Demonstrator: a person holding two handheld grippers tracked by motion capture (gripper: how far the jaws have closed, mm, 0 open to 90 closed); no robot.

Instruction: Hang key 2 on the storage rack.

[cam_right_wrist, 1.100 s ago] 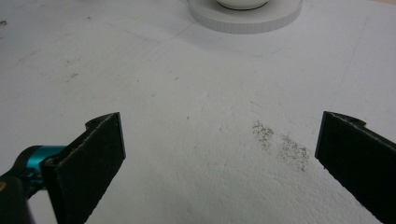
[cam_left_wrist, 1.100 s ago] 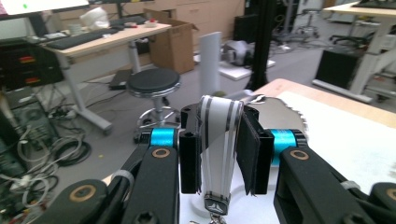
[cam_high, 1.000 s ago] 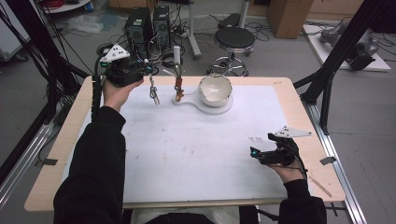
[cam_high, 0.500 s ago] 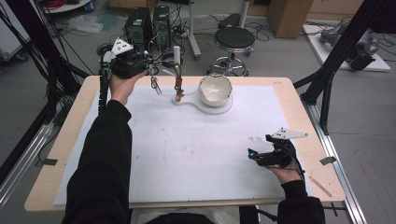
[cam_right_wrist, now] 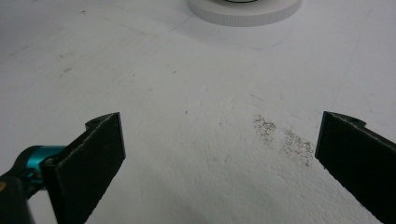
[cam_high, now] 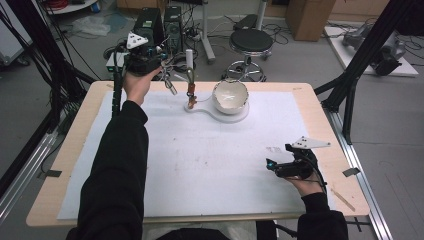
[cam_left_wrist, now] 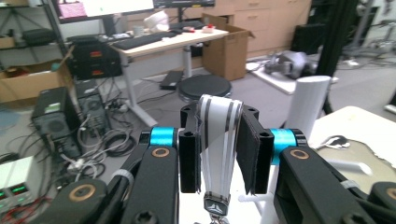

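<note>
The right claw (cam_high: 280, 167) rests near the front of the white foam-covered surface (cam_high: 210, 165), jaws spread wide with nothing between them. Farther off, at the back-left edge, the left claw (cam_left_wrist: 218, 154) pinches a white strap with dark stripes (cam_left_wrist: 217, 140), its metal clasp dangling. Beyond stands a white ceramic bowl on a white round base (cam_high: 230, 96). Best keep the pinch firm and carry slowly so the clasp doesn't swing.

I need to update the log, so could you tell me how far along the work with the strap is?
Done: the strap is clamped in the left gripper's shut jaws, its clasp hanging off the table. In hand: it is held near the white post. Left: probably placing it on the post or in the bowl; the right gripper rests open, idle.
</note>
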